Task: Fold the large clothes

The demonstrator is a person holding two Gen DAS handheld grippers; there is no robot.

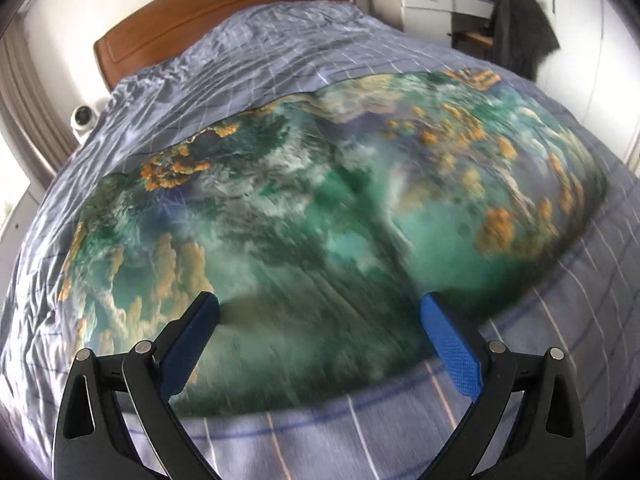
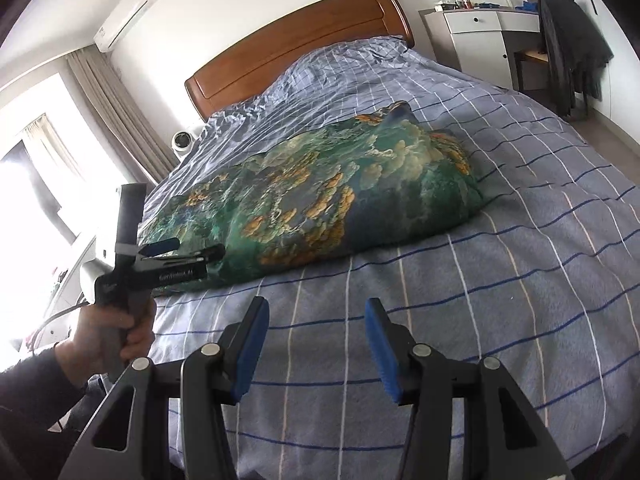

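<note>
On the bed (image 2: 460, 280), below the wooden headboard (image 2: 296, 40), lies the green patterned garment (image 2: 320, 200). Left gripper (image 1: 320, 308) hovers over its near edge, jaws wide apart; right gripper (image 2: 316, 312), nearer the bed's foot, gapes empty.

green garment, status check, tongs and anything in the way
Left tongs open, over garment's near edge. Right tongs open, empty, over the bedspread. Green garment flat on bed, nothing blocking.

Only one marking shows: pale lettering along the black body of the left gripper (image 2: 188, 254), at nine o'clock in the right wrist view; it is too blurred to read. Nothing else carries legible text.
</note>
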